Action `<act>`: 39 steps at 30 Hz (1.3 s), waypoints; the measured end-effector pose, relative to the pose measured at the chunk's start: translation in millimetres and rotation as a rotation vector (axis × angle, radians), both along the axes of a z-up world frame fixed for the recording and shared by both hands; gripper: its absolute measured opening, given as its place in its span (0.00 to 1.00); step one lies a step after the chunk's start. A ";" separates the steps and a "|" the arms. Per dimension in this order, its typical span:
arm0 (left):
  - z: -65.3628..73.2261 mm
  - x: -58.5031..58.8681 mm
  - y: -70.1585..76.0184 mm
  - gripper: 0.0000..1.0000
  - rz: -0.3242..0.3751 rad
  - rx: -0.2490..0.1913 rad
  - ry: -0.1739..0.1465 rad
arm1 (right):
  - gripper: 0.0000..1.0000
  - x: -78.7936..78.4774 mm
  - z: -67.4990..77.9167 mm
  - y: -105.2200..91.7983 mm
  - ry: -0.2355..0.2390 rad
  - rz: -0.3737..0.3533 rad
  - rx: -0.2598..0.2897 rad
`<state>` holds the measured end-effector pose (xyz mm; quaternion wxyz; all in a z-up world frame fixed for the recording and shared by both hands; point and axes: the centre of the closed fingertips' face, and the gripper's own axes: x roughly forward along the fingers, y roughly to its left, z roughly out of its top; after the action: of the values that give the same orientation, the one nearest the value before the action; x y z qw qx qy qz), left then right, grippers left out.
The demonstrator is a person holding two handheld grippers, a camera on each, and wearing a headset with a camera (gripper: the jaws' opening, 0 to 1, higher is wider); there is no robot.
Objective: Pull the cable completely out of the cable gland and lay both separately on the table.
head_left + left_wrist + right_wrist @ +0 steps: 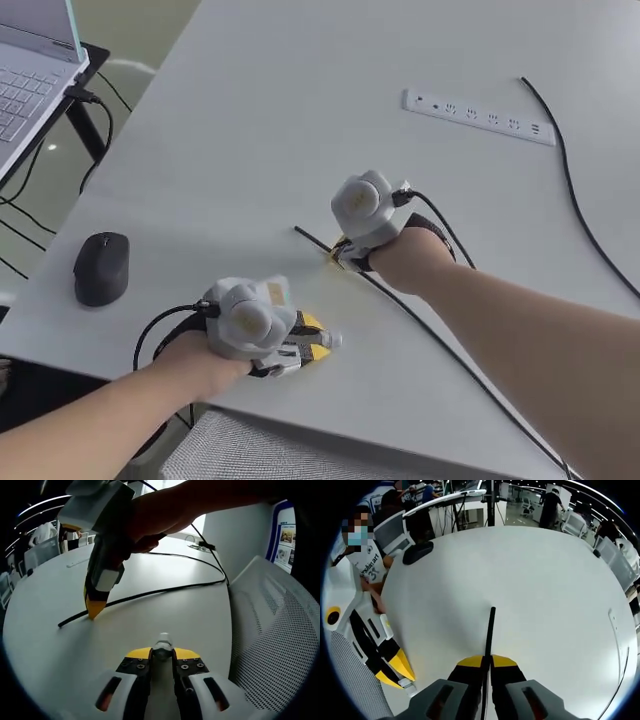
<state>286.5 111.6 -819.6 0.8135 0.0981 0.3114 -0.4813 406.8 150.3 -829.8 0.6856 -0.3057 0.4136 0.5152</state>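
The white desk (300,110) is carrying the long black cable (450,350), whose free end is poking just past the right hand-held gripper (488,659); its jaws are clamping the cable. The left hand-held gripper (162,654) is pinching the small pale cable gland (163,642) near the desk's edge, apart from the cable. Setting it down further in and opening gently is probably wisest, lest it roll off.
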 end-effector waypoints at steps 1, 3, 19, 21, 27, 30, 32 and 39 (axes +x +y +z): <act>-0.3 0.4 0.4 0.16 0.003 -0.002 0.003 | 0.00 -0.2 0.0 0.1 -0.003 0.004 -0.003; -0.4 0.7 0.5 0.16 0.006 -0.004 0.006 | 0.00 -0.2 -0.2 0.1 -0.005 0.010 -0.009; 1.4 -0.3 4.0 0.27 0.034 -0.001 0.020 | 0.22 8.3 10.0 -3.0 -0.053 -0.016 0.035; 3.8 0.7 3.9 0.29 0.040 -0.003 0.015 | 0.25 9.5 14.3 -6.0 -0.063 -0.020 0.048; 6.9 1.9 3.8 0.33 0.048 0.004 0.004 | 0.29 13.5 31.6 -11.0 -0.086 -0.035 0.100; 8.2 1.5 4.1 0.34 0.051 0.005 0.003 | 0.32 15.5 42.3 -18.0 -0.110 -0.034 0.122; 10.4 0.7 4.8 0.34 0.060 0.002 0.002 | 0.32 17.1 49.9 -24.6 -0.115 -0.059 0.140; 19.9 -1.2 4.2 0.38 0.107 -0.029 0.005 | 0.33 17.4 80.7 -50.5 -0.149 -0.114 0.223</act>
<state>285.4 115.7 -799.8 0.8385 0.0682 0.3113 -0.4420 424.2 99.9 -749.1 0.7724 -0.2409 0.3182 0.4940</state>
